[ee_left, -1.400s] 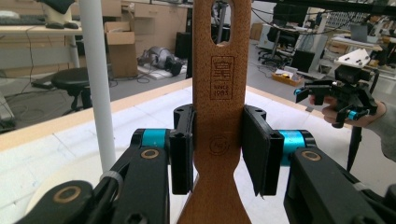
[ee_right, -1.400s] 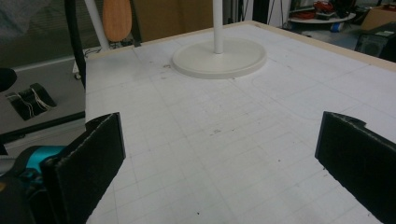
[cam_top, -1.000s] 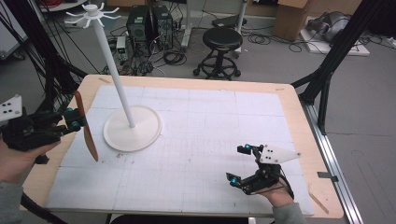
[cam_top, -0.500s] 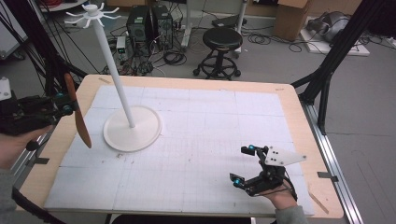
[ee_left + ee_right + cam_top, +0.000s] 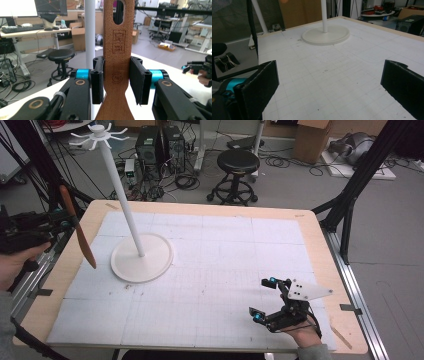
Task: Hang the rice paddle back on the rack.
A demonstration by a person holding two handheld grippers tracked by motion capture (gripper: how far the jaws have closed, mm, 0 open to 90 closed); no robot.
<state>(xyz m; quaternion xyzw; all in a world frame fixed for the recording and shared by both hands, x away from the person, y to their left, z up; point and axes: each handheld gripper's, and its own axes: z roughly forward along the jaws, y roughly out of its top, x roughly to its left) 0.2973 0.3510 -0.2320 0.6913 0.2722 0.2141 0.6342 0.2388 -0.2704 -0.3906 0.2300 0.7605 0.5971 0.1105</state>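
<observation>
The left gripper [image 5: 116, 83] is a black two-armed tool: flat rectangular black pads face each other on the jaws, each backed by a bright blue cylinder. Brass-coloured round pivots sit in the black arms below. The right gripper [image 5: 265, 298] has the same black frame with small blue tips, and a grey three-cornered plate [image 5: 306, 291] with dark holes rides on top. Its pads [image 5: 259, 83] are thick, matt and dark. A grey sleeve [image 5: 314, 353] covers the right wrist, another the left forearm.

One spatula [image 5: 77, 227], one stand [image 5: 141, 261]
</observation>
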